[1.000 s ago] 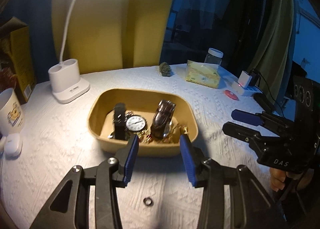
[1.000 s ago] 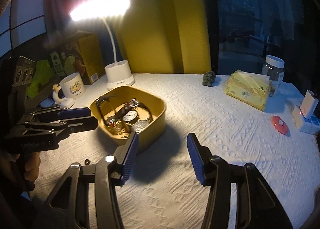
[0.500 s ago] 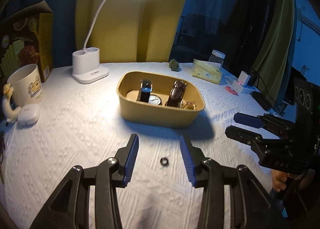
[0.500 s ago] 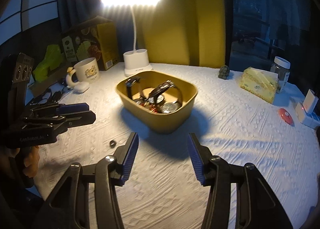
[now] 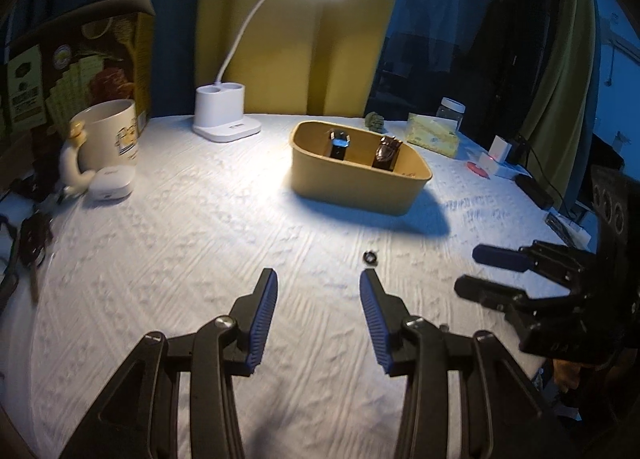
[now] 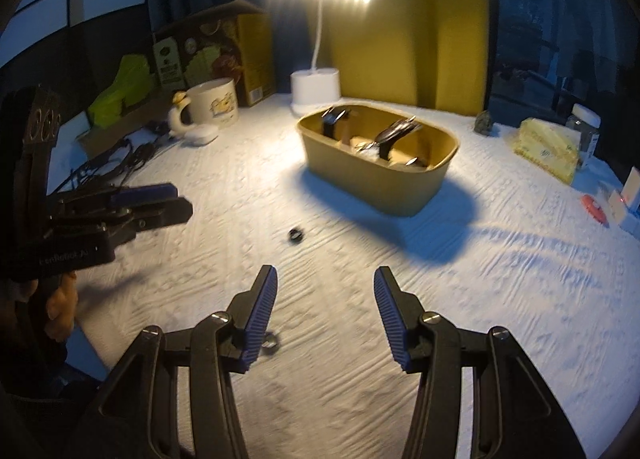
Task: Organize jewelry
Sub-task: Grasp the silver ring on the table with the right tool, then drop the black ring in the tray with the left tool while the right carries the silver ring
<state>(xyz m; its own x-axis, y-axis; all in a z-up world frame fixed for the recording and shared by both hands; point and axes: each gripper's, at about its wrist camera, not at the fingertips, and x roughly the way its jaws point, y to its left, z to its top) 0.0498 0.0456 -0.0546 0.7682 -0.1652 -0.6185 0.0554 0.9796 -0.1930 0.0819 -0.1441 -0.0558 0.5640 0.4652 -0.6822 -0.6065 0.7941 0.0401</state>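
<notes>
both claws are wide apart and hold nothing. a small dark ring (image 5: 370,257) lies on the white cloth (image 5: 200,239) just past the left claw (image 5: 318,279), left of the right claw (image 6: 324,277). farther off sits the tan box (image 5: 352,187) of watches.

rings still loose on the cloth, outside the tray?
2. A dark ring lies in the open between the grippers and the tan tray. A second ring sits partly hidden beside the right gripper's left finger. More may be hidden.
</notes>
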